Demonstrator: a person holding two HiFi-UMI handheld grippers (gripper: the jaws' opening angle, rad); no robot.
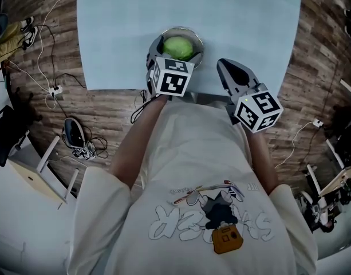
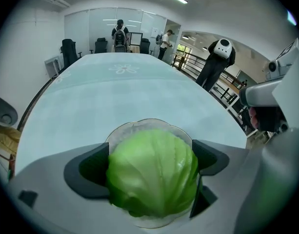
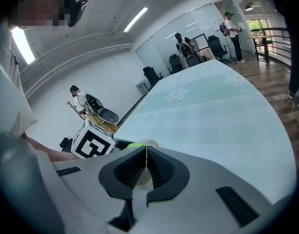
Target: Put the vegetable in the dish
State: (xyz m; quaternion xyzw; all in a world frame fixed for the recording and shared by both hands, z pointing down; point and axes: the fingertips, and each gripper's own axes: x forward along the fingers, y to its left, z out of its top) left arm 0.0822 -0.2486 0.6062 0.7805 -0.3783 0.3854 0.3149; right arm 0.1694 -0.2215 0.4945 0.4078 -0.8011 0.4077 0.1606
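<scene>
In the head view, a pale blue bench [image 1: 118, 33] fills the top of the frame, over a wooden floor [image 1: 43, 67] strewn with cables [image 1: 49, 87] at 9 o'clock. A clear glass dish [image 1: 196, 40] sits near the bench's near edge, with a green cabbage [image 1: 178, 46] inside its rim. The left tongs [image 1: 174, 55] reach in from 6 o'clock and stand on either side of the cabbage. The right tongs [image 1: 232, 70] hover at about 4 o'clock from the dish, well clear of it. In the left gripper view, the left tongs [image 2: 151, 165] pinch the cabbage [image 2: 153, 172], one dark pad pressed to each side. The dish's scalloped rim [image 2: 139, 125] shows beyond and beneath the cabbage; whether the cabbage rests on the dish's bottom cannot be told. People [image 2: 120, 33] stand at the far end of the bench [image 2: 115, 96]. In the right gripper view, the right tongs [image 3: 146, 162] are pressed together with nothing between them. Just past them, at 11 o'clock, a sliver of the cabbage [image 3: 132, 145] and the dish's rim [image 3: 148, 143] peep out on the bench [image 3: 212, 116].
</scene>
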